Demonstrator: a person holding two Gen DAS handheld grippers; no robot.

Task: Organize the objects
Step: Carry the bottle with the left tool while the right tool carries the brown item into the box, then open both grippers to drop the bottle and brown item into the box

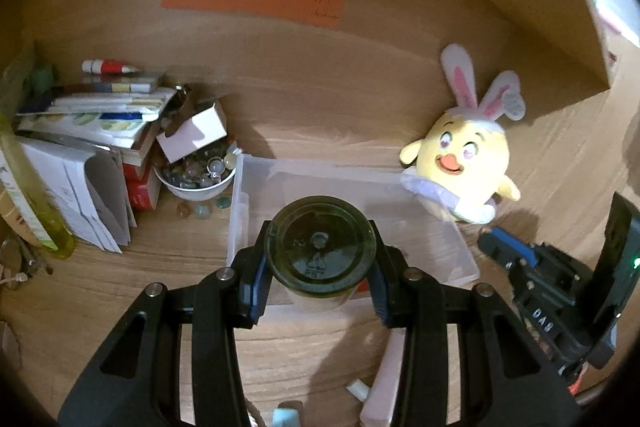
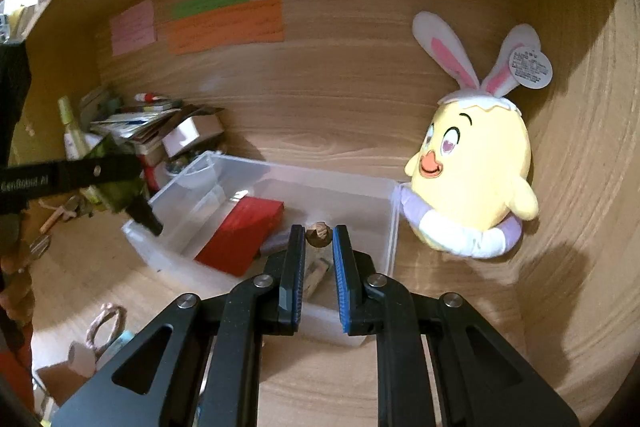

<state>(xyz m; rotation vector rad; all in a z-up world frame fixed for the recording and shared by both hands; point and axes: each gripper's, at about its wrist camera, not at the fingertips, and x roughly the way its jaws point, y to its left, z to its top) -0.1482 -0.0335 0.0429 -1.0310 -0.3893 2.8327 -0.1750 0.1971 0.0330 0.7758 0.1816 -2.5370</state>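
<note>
Clear plastic forms the open storage bin (image 2: 390, 223) that stands on the wooden desk surface (image 1: 304, 359), and both hand-held grippers are positioned at its near side. The left gripper (image 1: 320, 259) is clamped on a dark green glass jar (image 1: 320, 247); the pads press on opposite sides of the jar body, and the jar's flat circular end faces the left wrist camera, so its long axis runs along the gripper's pointing line, forward and down toward the bin. In that view the jar overlaps the bin's near wall, which places the bin interior directly ahead of and below the jar. The right gripper (image 2: 319, 239) has its blue pads drawn close together on a small brown object (image 2: 319, 231) pinched at the fingertips; its exact identity cannot be determined. This object sits above the bin's right half, beside a red box (image 2: 244, 235) that already lies on the bin floor. Judged from this layout, both held items are nearly over the bin, and the right gripper is the nearer of the two to free floor space. A yellow plush chick (image 2: 476, 163) with rabbit ears leans against the bin's far right corner and restricts clearance there. A cluttered stack of books (image 1: 92, 115) and a bowl of marbles (image 1: 196, 175) lie left of the bin.
</note>
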